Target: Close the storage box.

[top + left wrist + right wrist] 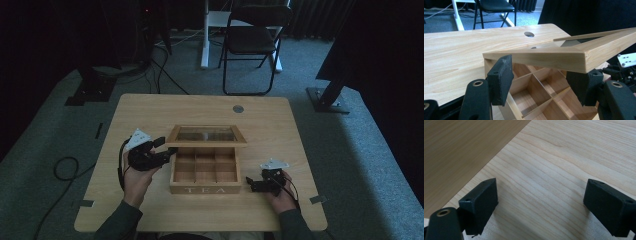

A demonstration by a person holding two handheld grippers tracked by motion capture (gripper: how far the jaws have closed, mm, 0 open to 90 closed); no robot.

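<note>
A: Edges?
B: Box [205, 172] mid-table [150, 112], lid [206, 135] half raised. I see bare wood from 9 to 12 o'clock.
A: Fingers?
B: Left gripper [541, 82] wide, straddling the lid's corner from below. Right gripper [541, 202] wide, holding nothing, at the box's 4 o'clock.

We wear dark green sleeves; our left tongs [167, 151] and right tongs [248, 184] are black, each topped by a grey three-cornered plate and trailing black cable.

1 tea box [205, 189] (6 compartments), 2 claws, 1 chair [252, 40].
</note>
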